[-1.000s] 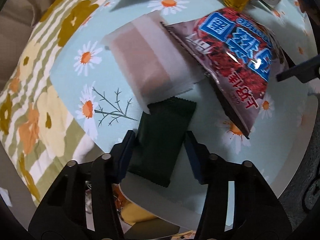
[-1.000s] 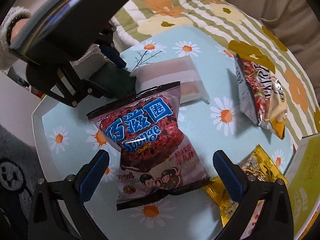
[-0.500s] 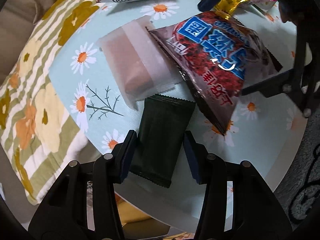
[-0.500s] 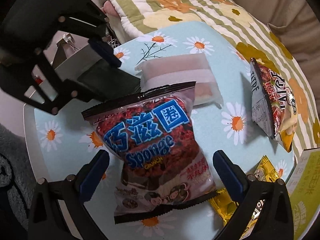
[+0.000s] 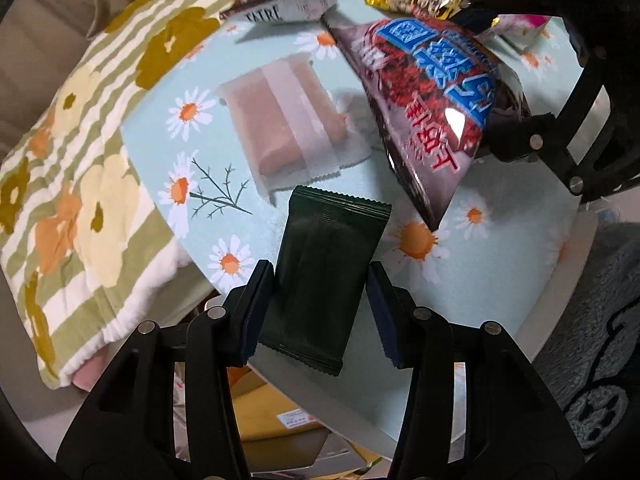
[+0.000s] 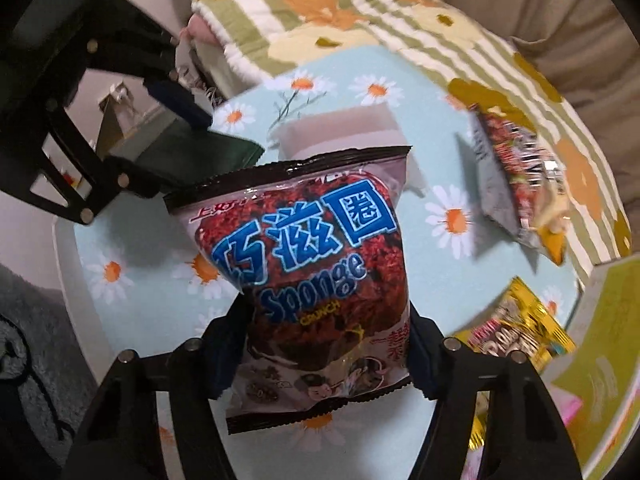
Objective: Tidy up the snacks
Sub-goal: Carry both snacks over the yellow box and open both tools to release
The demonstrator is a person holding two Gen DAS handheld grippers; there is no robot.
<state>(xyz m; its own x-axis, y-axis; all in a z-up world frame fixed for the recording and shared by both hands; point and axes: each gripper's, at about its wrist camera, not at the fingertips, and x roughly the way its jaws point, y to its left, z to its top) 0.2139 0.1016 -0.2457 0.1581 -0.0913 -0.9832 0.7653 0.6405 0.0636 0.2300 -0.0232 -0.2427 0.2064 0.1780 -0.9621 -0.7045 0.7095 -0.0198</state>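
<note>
Two snack packs gripped over the daisy-print counter

My right hand-held gripper is closing on the red Sponge Crunch bag, pads at its lower sides; my left hand-held gripper clamps the dark green packet, narrow, above the counter's near edge; a pale wrapped bar lies beyond.

Free room: bare tabletop at the near rim
Obstacles: pale wrapped snack, gold packet, Tatre bag
Far edge: flowered blanket crowds it
</note>
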